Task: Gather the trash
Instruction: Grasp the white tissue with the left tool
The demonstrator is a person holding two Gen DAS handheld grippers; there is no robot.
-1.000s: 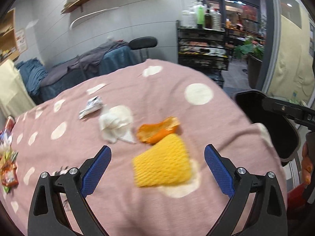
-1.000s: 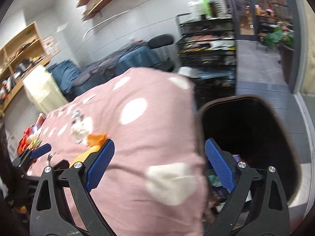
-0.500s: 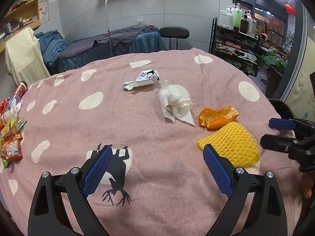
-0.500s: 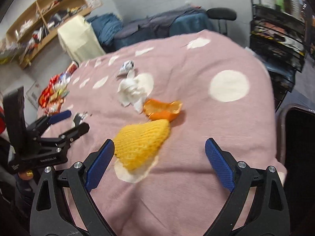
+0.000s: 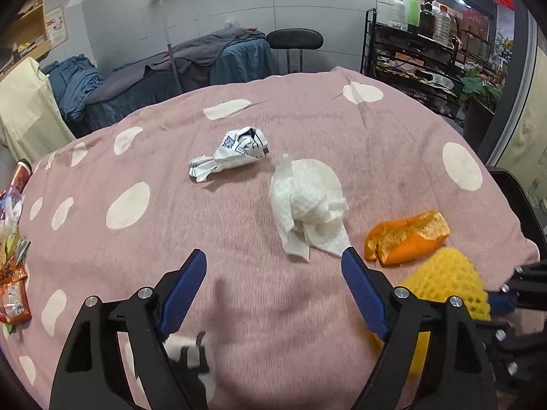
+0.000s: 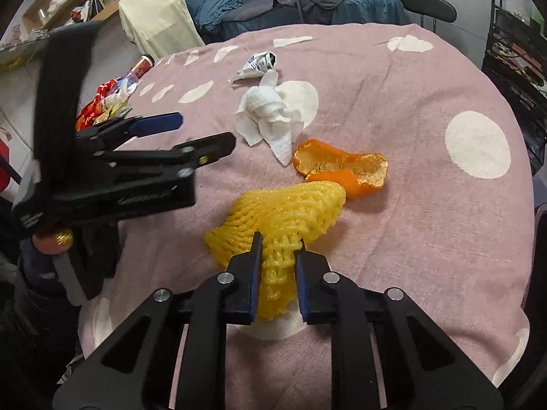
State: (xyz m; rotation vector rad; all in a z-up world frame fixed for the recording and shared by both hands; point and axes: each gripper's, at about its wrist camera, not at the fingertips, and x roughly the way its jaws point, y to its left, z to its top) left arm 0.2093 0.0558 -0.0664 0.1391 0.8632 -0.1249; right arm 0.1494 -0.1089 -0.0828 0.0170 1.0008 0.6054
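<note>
A yellow foam net (image 6: 283, 212) lies near the front of the pink spotted tablecloth (image 6: 427, 78). My right gripper (image 6: 278, 249) pinches the net's near end, its jaws still closing on it. Beyond the net sit an orange peel (image 6: 342, 167), a crumpled white tissue (image 6: 273, 112) and a crumpled printed wrapper (image 6: 256, 65). My left gripper (image 5: 273, 256) hovers just short of the tissue (image 5: 307, 205); its jaws are closing with nothing between them. The peel (image 5: 407, 235) and the net (image 5: 451, 283) lie to its right.
Snack packets (image 5: 13, 290) and a red-capped bottle (image 5: 20, 174) sit at the table's left edge. A black bin (image 5: 526, 205) stands off the right edge. A stool (image 5: 294, 39) and a metal rack (image 5: 427, 58) stand behind the table.
My right gripper swung from over the bin to the table and shut on the yellow net. My left gripper shifted left from the net toward the tissue, and its jaws narrowed.
</note>
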